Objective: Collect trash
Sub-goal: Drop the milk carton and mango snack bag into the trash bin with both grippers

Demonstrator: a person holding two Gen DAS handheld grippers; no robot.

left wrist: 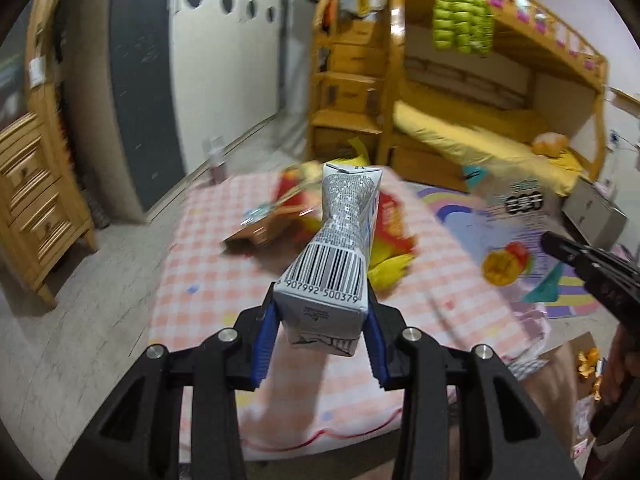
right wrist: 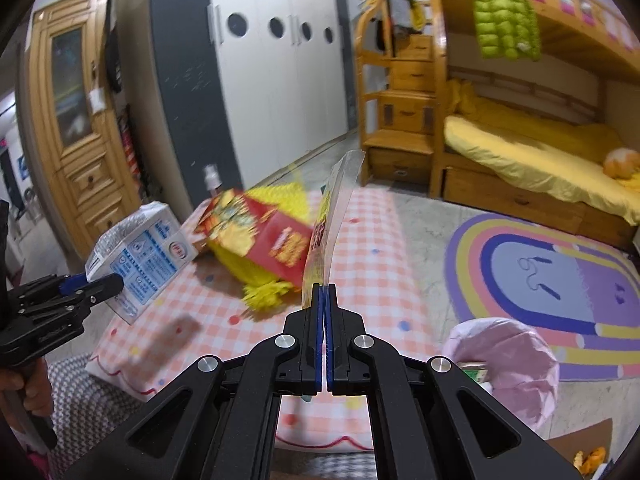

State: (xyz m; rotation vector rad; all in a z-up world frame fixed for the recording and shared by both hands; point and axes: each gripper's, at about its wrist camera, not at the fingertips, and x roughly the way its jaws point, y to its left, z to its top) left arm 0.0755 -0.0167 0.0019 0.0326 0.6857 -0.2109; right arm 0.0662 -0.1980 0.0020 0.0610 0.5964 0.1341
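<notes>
My left gripper (left wrist: 320, 312) is shut on a crushed silver and blue milk carton (left wrist: 340, 248), held above the pink checked table (left wrist: 208, 272); the carton also shows in the right wrist view (right wrist: 140, 256). My right gripper (right wrist: 324, 300) is shut on a thin clear plastic snack wrapper (right wrist: 328, 232), seen edge-on; in the left wrist view the wrapper (left wrist: 516, 232) hangs at the right. A red and yellow snack bag (right wrist: 260, 240) lies on the table beyond both grippers.
A pink bag (right wrist: 508, 360) sits on the floor at the right of the table, beside a rainbow rug (right wrist: 560, 280). A spray bottle (right wrist: 210, 180) stands at the table's far corner. A wooden bunk bed (right wrist: 520, 152), a dresser (left wrist: 28, 184) and wardrobes surround the space.
</notes>
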